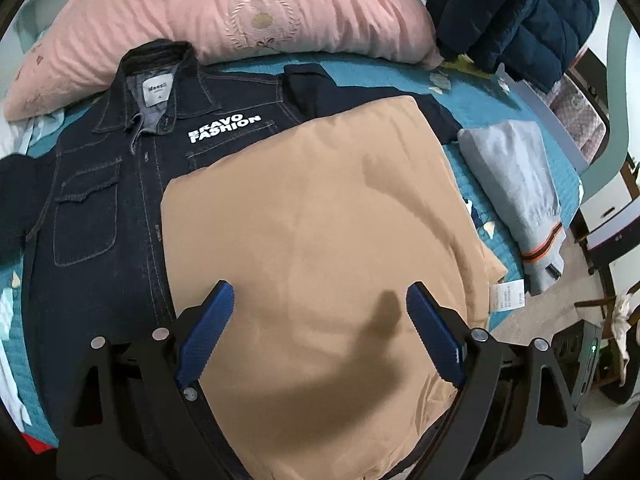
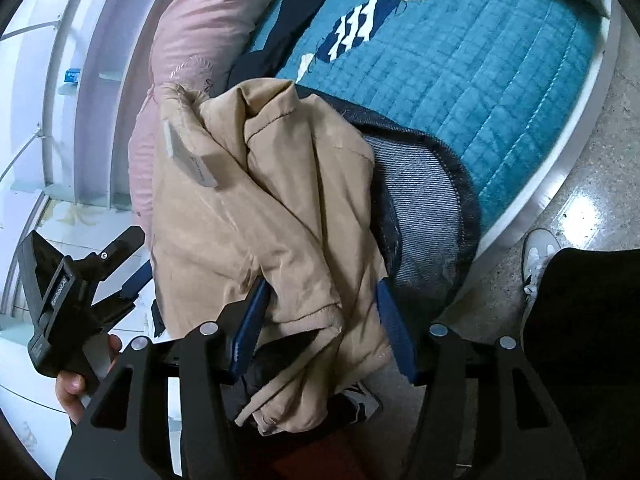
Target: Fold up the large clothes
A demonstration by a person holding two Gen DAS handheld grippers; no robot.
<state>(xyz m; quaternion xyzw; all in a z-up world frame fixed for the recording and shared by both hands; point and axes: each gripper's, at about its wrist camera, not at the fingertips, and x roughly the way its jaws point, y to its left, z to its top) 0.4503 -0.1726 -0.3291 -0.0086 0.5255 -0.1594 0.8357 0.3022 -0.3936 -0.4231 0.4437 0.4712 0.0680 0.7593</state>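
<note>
A tan garment (image 1: 316, 220) lies folded flat on top of a dark denim jacket (image 1: 100, 184) printed "BRAVO FASHION", both on a teal quilted bed (image 1: 480, 92). My left gripper (image 1: 320, 304) hovers open above the tan garment's near part, holding nothing. In the right wrist view a bunched part of the tan garment (image 2: 256, 216) hangs between the blue pads of my right gripper (image 2: 320, 292), whose jaws stand apart around the cloth. The denim jacket's hem (image 2: 424, 200) lies behind it. The left gripper (image 2: 76, 292) shows at the left of that view.
A pink pillow (image 1: 224, 16) lies at the bed's head. A dark puffer jacket (image 1: 520, 12) hangs at the upper right. A folded grey garment (image 1: 516, 196) lies on the bed's right side. The bed's white edge (image 2: 560, 160) and tiled floor (image 2: 600, 208) show, with a person's shoe (image 2: 540, 252).
</note>
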